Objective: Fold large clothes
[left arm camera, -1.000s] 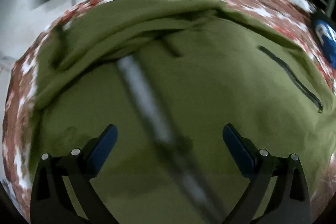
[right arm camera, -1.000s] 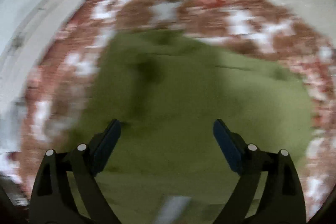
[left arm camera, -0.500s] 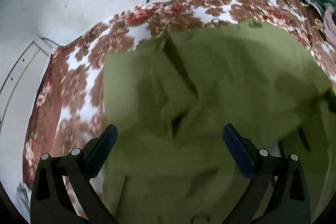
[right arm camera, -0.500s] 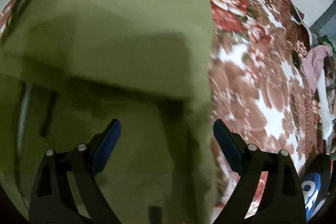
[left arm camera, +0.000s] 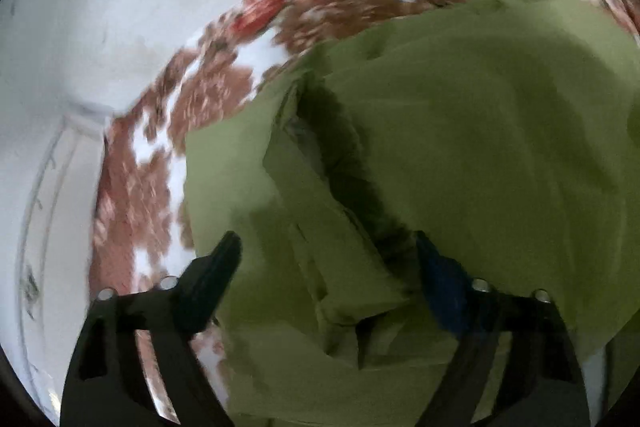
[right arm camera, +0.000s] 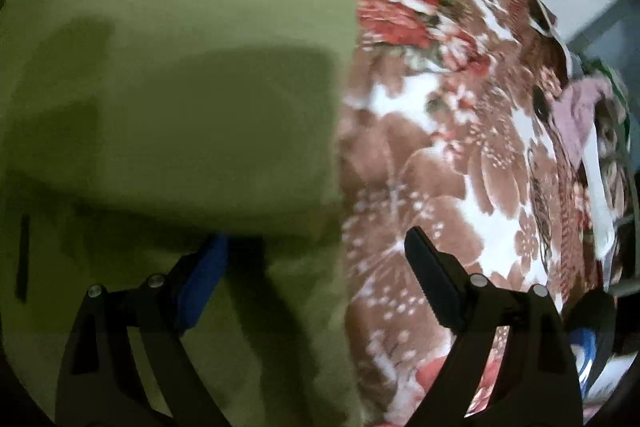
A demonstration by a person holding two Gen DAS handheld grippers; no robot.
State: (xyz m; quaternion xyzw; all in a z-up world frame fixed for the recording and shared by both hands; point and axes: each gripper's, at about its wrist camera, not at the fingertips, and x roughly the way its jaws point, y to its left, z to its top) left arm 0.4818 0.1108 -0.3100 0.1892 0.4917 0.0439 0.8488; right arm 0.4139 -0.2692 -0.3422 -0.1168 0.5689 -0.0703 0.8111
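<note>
- The olive-green garment lay spread over a floral blanket, partly doubled over itself, with a dark crease running down between the layers in the left wrist view.
- In the right wrist view the garment filled the left half, its straight right edge ending against the floral blanket; a short dark slit, perhaps a zip pocket, showed at the far left edge.
- The left tongs hung over the garment's left border; their jaws had just been closing a little but stood well apart, with folded cloth lying between them and no pad visibly pressing on it.
- The right tongs stood released and wide, straddling the garment's right edge: the left pad over green cloth, the right pad over the blanket.
- The blanket, brown and red flowers on white, covered the surface beneath; whether that was a bed or the floor could not be told.
- Beyond it lay a pale grey wall or floor, crossed by a thin dark line.
- At the right, a pinkish cloth lay by the blanket's edge, and something blue and white sat lower down.
</note>
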